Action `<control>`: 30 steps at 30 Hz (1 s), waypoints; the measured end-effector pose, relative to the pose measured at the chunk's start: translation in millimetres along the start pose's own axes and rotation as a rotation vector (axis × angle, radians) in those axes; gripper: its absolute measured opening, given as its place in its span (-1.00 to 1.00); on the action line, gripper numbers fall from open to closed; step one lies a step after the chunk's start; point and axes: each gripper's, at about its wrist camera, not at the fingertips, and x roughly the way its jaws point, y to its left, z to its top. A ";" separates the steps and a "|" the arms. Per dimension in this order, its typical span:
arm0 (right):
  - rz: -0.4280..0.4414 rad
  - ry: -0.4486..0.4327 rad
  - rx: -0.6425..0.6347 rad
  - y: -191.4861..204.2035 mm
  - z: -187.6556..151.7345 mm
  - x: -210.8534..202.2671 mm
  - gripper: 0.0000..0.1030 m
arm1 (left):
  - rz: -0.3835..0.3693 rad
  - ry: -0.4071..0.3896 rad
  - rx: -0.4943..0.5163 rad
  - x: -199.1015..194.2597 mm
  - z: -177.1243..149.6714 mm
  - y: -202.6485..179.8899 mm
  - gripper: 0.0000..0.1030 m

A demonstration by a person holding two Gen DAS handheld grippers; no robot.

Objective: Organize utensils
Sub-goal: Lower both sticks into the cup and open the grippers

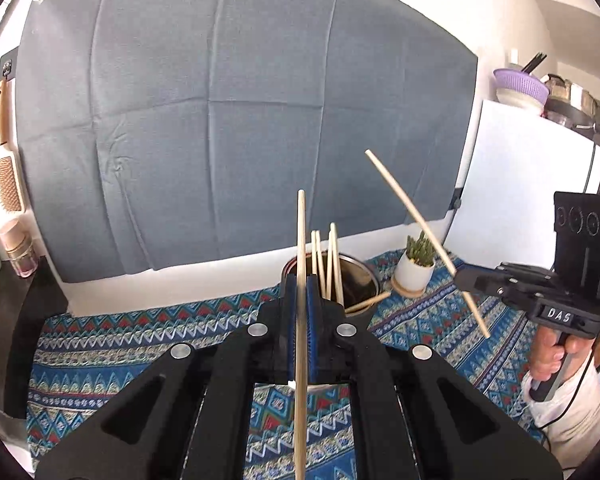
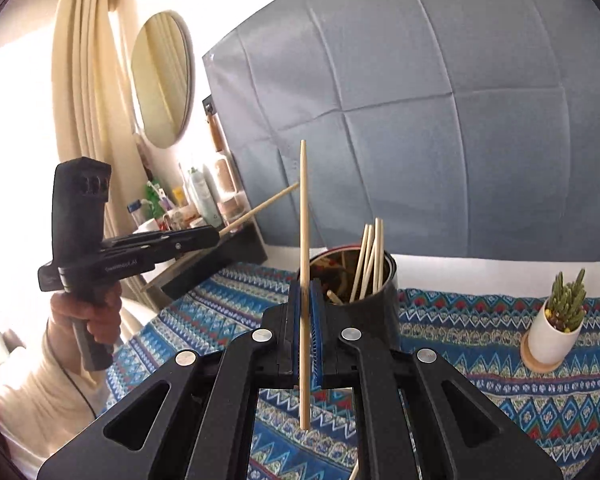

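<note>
Above the patterned worktop (image 1: pixel 140 344), each hand-held gripper (image 1: pixel 302 292) (image 2: pixel 306 300) clamps a thin, light, stiff wooden chopstick (image 1: pixel 301 240) (image 2: pixel 304 200) mid-shaft, near the dark metal holder (image 2: pixel 388 280).

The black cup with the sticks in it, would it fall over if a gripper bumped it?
Probably not easily. The black cup looks wide for its height and sits flat on the patterned cloth. A hard knock near the rim might still tip it, since the chopsticks in the cup stand well above it. The cloth could also slide or bunch underneath.
</note>
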 end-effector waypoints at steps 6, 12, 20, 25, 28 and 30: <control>0.027 -0.052 0.074 -23.0 13.9 25.0 -0.90 | -0.109 -0.103 -0.057 30.4 15.0 2.5 -0.90; 0.130 -0.157 0.202 -49.8 20.2 41.9 -0.90 | -0.212 -0.225 -0.139 59.0 20.5 9.5 -0.90; 0.191 -0.233 0.287 -71.3 14.1 74.4 -0.90 | -0.243 -0.267 -0.194 111.0 6.9 14.4 -0.90; 0.163 -0.271 0.270 -74.4 4.5 89.1 -0.90 | -0.223 -0.302 -0.200 128.2 -1.9 16.5 -0.90; 0.133 -0.310 0.279 -79.2 -3.2 94.5 -0.90 | -0.241 -0.351 -0.229 132.1 -7.9 21.4 -0.90; 0.111 -0.320 0.280 -82.2 -6.5 98.6 -0.90 | -0.254 -0.377 -0.236 135.8 -12.1 21.5 -0.90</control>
